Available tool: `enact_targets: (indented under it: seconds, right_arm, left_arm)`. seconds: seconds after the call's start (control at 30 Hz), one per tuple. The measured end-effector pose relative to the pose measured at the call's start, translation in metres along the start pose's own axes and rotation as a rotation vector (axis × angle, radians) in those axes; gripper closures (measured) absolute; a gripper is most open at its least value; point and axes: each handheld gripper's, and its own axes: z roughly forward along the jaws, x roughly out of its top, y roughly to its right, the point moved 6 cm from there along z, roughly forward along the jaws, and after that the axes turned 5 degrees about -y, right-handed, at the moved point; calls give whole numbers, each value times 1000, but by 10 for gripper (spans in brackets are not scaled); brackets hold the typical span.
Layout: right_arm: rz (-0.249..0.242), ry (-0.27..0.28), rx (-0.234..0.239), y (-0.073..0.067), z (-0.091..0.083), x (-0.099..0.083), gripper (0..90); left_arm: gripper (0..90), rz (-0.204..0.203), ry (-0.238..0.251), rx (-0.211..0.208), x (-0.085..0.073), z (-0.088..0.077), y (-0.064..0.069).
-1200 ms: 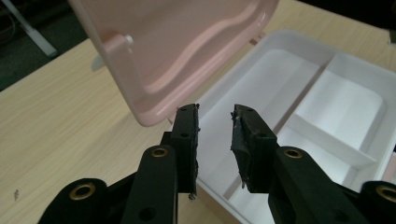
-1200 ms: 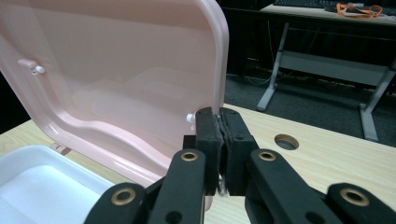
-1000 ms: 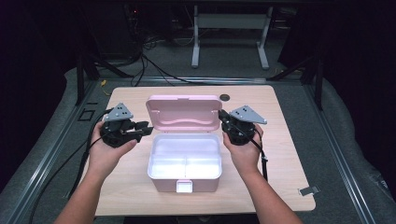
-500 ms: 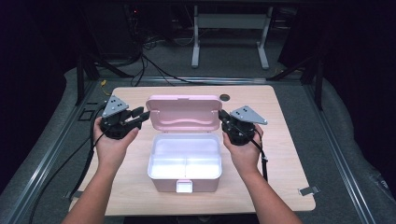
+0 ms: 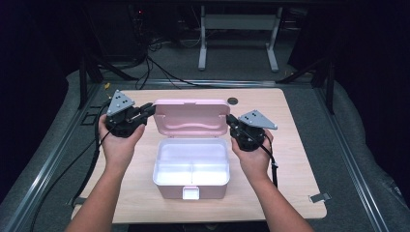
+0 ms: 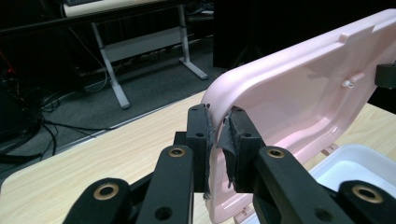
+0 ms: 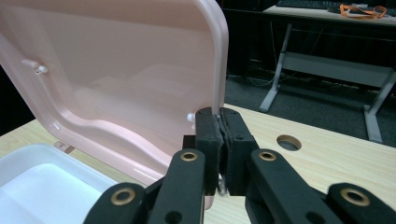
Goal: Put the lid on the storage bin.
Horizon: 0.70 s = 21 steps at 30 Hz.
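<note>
Pink lunchbox (image 5: 191,164), lid (image 5: 191,117) upright, mid-table

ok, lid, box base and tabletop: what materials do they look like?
Pink lid: looks like moulded plastic, glossy, with soft highlights and moulded ribs. White box base: likely the same smooth plastic, divided inside. Tabletop: pale wood-grain, matt; solid wood or laminate can't be told.

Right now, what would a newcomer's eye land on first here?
The open pink plastic lunch box at the middle of the light wooden table, its white two-compartment inside bare. Its pale pink hinged lid stands raised at the back, with a tool at each side edge: the right tool is clamped on the lid's rim, and the left tool, whose jaws have just been closing, has the opposite rim between its pads.
</note>
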Motion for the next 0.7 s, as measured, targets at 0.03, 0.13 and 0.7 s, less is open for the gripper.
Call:
enact_targets:
  seconds: [0.03,0.13,0.7]
  right_arm:
    - [0,1,2,0,0,0,872]
    - [21,2,15,0,-2,-1,865]
    - [-29,36,39,-1,-23,29,852]
  left_arm:
    - [812,6,-1,1,0,0,0]
    - [816,15,-1,3,-1,-1,1]
    - [827,41,-14,-14,-3,-8,3]
